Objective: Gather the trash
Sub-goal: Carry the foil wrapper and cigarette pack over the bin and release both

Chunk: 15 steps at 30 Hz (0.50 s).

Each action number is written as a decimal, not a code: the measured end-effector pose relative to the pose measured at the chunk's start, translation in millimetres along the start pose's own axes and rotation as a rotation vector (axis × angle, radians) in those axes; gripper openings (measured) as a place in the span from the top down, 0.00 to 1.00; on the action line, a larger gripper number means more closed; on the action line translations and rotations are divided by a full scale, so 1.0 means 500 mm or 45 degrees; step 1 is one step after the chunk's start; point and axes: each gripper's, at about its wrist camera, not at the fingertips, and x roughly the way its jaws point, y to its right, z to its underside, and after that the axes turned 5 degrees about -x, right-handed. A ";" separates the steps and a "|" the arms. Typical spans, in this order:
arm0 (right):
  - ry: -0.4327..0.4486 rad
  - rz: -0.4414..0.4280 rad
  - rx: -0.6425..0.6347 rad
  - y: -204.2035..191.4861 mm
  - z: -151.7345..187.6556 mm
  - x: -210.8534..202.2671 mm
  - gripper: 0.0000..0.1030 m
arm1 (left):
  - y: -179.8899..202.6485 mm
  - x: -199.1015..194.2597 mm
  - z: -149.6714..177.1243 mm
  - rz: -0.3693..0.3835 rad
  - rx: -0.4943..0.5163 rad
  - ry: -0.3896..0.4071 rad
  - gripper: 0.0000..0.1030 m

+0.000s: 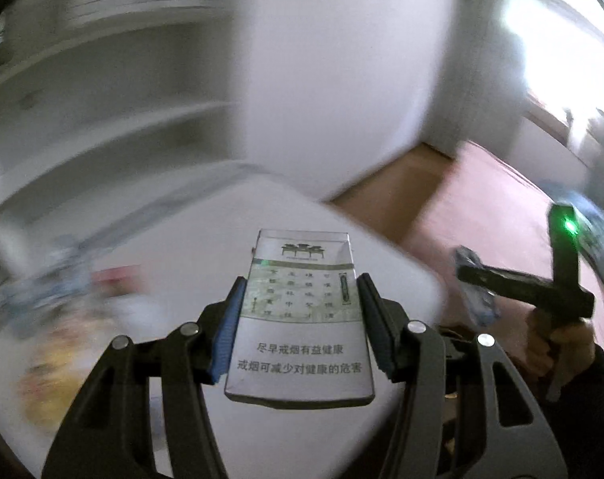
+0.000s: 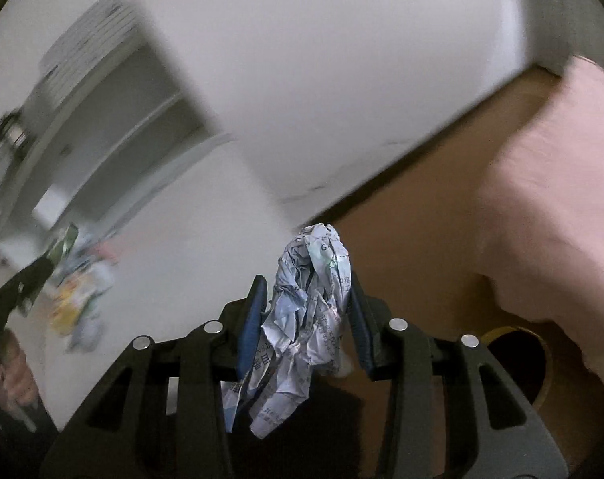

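White walls and shelving blur past behind a white table (image 1: 182, 239), with a wood floor (image 2: 421, 215) and a pink cover (image 2: 561, 183) off to the right. Both hands are loaded. Left gripper (image 1: 300, 319) has its fingers clamped on the two long sides of a pack (image 1: 300, 327), a pale cigarette box with printed warning text, held upright above the near part of the table. Right gripper (image 2: 303, 319) is squeezed shut on a paper wad (image 2: 309, 319), crumpled printed paper that pokes out above the pads and hangs down below them, over the floor just right of the table edge.

So two pieces are picked up, by my reckoning, and neither is binned yet. More is left: on the far left of the table a smeared heap of litter (image 2: 80, 303) shows, yellow and pale wrappers, too blurred to count or name. Low on the right, near the pink cover, a round dark opening with a yellowish rim (image 2: 517, 363) looks like it could be the bin, though I cannot be sure. If it is, the wad hangs nearer to it than the pack does. Dropping both loads there and coming back for the heap is what seems to remain
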 end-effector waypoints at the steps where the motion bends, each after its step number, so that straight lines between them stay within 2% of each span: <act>1: 0.019 0.063 0.041 0.052 0.016 -0.020 0.62 | 0.056 0.041 0.002 0.059 0.049 -0.025 0.47; 4: 0.045 0.251 0.133 0.185 0.066 -0.063 0.62 | 0.200 0.151 0.021 0.200 0.154 -0.097 0.47; 7: 0.019 0.368 0.269 0.325 0.133 -0.082 0.62 | 0.327 0.255 0.058 0.297 0.242 -0.176 0.47; 11: -0.049 0.422 0.431 0.467 0.219 -0.066 0.62 | 0.445 0.403 0.124 0.432 0.342 -0.313 0.47; 15: -0.177 0.454 0.552 0.564 0.305 -0.014 0.62 | 0.507 0.537 0.198 0.438 0.384 -0.451 0.47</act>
